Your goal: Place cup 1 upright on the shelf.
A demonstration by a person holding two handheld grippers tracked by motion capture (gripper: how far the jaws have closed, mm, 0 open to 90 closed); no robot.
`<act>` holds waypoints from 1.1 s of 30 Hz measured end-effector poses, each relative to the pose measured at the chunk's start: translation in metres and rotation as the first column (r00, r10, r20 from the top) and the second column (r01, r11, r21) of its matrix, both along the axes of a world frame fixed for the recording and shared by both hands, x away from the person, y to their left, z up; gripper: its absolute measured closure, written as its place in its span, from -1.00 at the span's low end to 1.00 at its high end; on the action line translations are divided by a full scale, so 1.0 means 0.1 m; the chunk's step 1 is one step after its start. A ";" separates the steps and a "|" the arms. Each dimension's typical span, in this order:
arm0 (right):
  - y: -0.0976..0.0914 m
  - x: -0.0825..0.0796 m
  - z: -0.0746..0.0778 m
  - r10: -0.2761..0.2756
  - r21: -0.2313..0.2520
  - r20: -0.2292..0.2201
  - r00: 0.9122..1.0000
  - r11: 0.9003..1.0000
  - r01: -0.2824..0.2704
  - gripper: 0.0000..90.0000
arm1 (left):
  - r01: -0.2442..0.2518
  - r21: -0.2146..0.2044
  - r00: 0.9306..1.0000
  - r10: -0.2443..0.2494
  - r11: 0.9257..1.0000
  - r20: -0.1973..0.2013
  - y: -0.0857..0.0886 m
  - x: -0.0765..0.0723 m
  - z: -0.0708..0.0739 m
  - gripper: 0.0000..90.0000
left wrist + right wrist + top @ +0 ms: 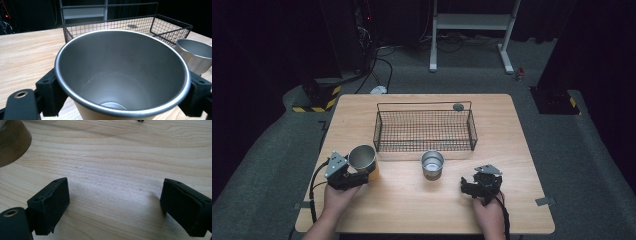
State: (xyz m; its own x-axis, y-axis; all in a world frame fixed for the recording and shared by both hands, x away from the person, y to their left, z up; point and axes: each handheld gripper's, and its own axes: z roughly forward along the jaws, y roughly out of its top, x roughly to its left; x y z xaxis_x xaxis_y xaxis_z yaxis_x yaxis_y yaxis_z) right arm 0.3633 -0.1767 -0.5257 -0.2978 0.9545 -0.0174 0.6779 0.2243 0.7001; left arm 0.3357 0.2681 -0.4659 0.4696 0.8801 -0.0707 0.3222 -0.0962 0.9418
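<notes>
Steel cup: clamped between the jaws of the left hand-held gripper — at the table's near left, open mouth up.
Second steel cup: upright mid-table, just before the wire basket.
Right hand-held gripper: jaws spread wide over bare wood — holding nothing, near right.

We see a steel-grey cup with a tan outer wall between our left gripper's black jaws, a second silvery cup on the pale, grained wooden table, a black wire-mesh basket, our black right gripper, and yellow-black hazard stripes on the grey floor
</notes>
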 end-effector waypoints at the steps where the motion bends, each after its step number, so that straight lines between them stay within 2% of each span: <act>1: 0.00 0.00 0.00 0.001 0.000 0.000 1.000 1.000 -0.001 -0.81 | 0.000 0.000 1.000 0.000 1.000 -0.001 0.00 0.00 0.01 -0.70; 19: 0.00 0.00 0.00 0.010 0.004 -0.004 1.000 1.000 -0.010 -0.81 | 0.004 0.064 0.999 -0.006 0.998 0.037 -0.21 0.05 0.19 -0.70; 33: 0.00 0.00 0.00 0.010 0.004 -0.004 1.000 1.000 -0.010 -0.81 | 0.001 0.063 0.999 -0.004 0.998 0.053 -0.26 0.14 0.29 -0.70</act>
State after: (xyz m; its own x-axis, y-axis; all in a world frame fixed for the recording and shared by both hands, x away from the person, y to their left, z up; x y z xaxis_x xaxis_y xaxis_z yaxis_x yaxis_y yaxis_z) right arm 0.3634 -0.1763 -0.5256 -0.3072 0.9516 -0.0126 0.6784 0.2283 0.6983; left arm 0.3494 0.2419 -0.4365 0.4732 0.8809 0.0101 0.2715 -0.1567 0.9496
